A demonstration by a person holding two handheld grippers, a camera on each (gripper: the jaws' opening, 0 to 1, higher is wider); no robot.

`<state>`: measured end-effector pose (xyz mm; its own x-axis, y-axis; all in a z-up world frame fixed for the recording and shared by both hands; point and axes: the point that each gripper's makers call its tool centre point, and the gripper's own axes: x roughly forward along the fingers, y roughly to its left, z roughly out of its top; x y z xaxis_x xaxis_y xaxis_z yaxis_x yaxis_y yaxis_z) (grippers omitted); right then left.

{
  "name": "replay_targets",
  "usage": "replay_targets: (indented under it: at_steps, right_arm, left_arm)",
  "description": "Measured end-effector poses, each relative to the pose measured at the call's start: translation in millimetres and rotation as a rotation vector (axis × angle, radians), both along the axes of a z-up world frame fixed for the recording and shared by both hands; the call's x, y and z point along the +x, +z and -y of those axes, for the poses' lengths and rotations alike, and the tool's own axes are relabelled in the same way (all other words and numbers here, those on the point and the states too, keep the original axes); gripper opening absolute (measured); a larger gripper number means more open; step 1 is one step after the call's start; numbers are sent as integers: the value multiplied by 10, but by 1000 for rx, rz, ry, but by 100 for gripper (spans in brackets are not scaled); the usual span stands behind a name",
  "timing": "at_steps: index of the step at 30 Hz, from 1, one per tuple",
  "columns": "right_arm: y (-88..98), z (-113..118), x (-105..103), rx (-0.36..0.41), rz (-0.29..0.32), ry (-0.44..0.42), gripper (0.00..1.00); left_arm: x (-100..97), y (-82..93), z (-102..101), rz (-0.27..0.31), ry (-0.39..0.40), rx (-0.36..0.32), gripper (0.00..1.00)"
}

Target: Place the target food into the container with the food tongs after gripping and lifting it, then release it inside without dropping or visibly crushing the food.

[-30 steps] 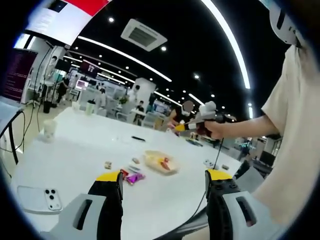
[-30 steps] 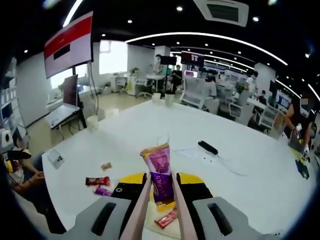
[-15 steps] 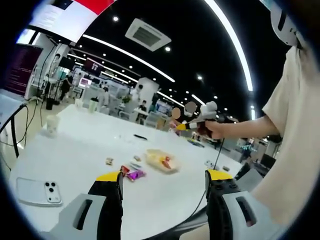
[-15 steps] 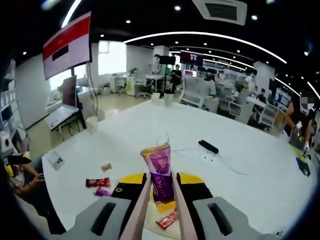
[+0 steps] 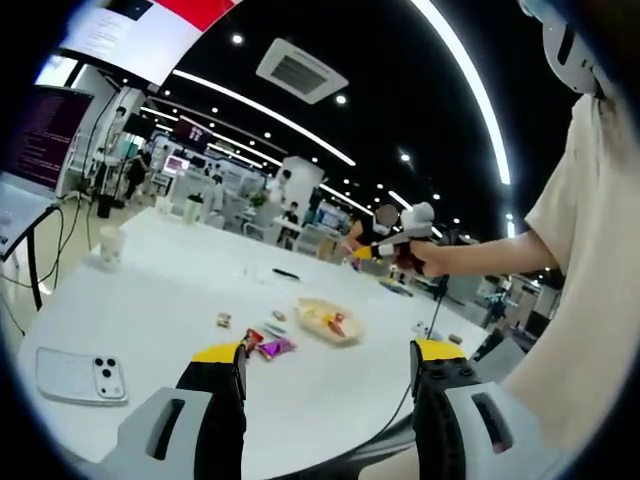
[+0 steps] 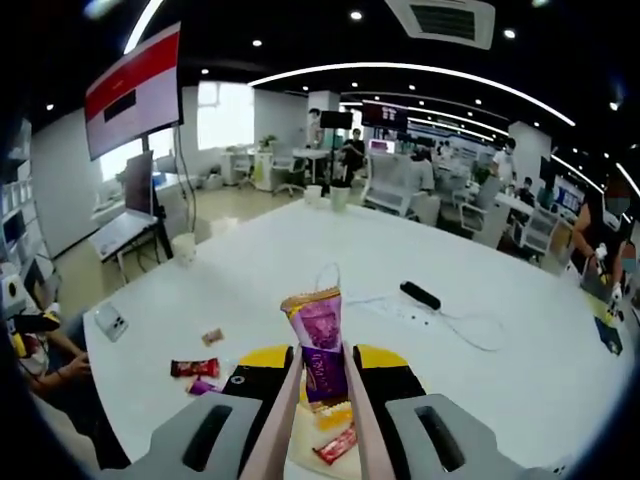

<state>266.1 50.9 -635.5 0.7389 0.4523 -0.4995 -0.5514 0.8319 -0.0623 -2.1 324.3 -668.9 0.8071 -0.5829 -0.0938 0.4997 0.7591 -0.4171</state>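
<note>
My right gripper (image 6: 320,375) squeezes tongs (image 6: 285,425) holding purple snack (image 6: 318,345) above container (image 6: 335,440) at 6 o'clock, ready to drop; left gripper (image 5: 325,365) jaws wide, idle.

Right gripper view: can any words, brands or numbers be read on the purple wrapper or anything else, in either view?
Purple snack packet held in the tongs: print too blurred to read.
Red and white wall screen: dark mark, unreadable.
Red packet on the table: unreadable.
Phone: no text visible.
Nothing legible.

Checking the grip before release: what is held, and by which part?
The food tongs in the right gripper pinch the purple snack packet by its lower half.
</note>
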Motion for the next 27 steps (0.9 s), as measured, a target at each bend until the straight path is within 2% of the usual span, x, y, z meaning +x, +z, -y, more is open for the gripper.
replay_targets:
  at_steps: [10, 13, 19, 27]
  right_arm:
    - [-95, -4, 21, -28, -17, 8, 23]
    - [-101, 22, 48, -99, -8, 37, 23]
    - [-32, 13, 72, -79, -2, 35, 23]
    - [-57, -150, -11, -97, 3, 81, 24]
  left_arm:
    - [-59, -17, -33, -4, 26, -10, 66]
    - [-79, -19, -36, -6, 28, -10, 66]
    - [-92, -23, -71, -7, 41, -11, 66]
    - [-86, -25, -57, -8, 43, -22, 66]
